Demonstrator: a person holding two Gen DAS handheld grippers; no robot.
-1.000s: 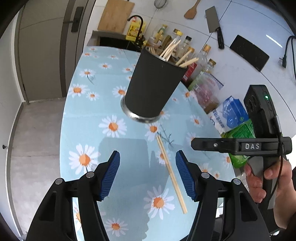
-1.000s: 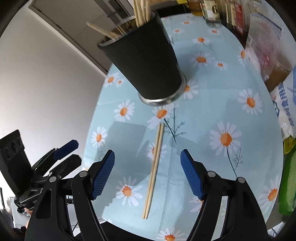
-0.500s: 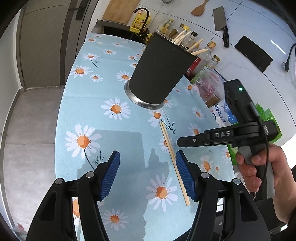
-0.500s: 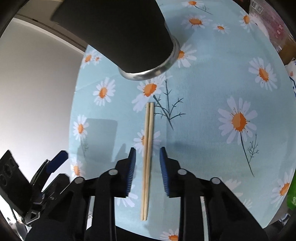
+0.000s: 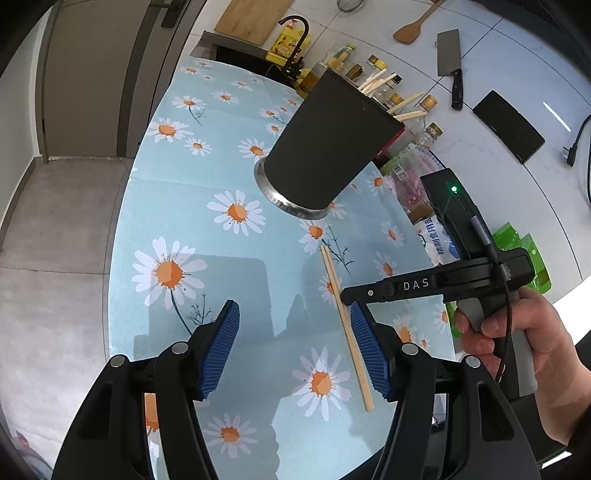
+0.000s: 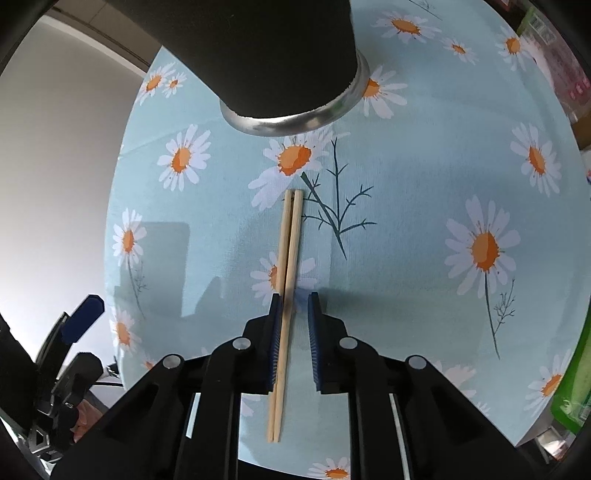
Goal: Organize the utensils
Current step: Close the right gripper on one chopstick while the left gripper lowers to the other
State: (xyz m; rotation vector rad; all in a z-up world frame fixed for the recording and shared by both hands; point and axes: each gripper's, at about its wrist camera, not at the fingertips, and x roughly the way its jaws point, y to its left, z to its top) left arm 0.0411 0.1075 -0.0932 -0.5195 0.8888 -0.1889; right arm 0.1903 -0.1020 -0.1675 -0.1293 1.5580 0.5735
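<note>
A pair of wooden chopsticks [image 6: 290, 251] lies flat on the daisy tablecloth [image 6: 406, 229], below a black holder cup [image 6: 266, 55] with a steel base. My right gripper [image 6: 293, 299] is low over the chopsticks, its jaws narrowed around them with a small gap on the right side. The left pad touches them. In the left wrist view the chopsticks [image 5: 341, 314] lie under the right gripper's body [image 5: 413, 286]. The holder [image 5: 328, 144] contains several chopsticks. My left gripper [image 5: 295, 321] is open and empty above the cloth.
Bottles [image 5: 369, 70] and food packets [image 5: 417, 184] line the table's far right edge. A cleaver [image 5: 450, 66], wooden spatula [image 5: 415, 27] and cutting board [image 5: 251, 16] are at the wall. The table's near edge is close behind the chopsticks' end [image 6: 273, 439].
My right gripper has come down over the chopsticks and its jaws have narrowed from wide open to nearly closed around them. The left gripper drew back slightly and stayed open.
</note>
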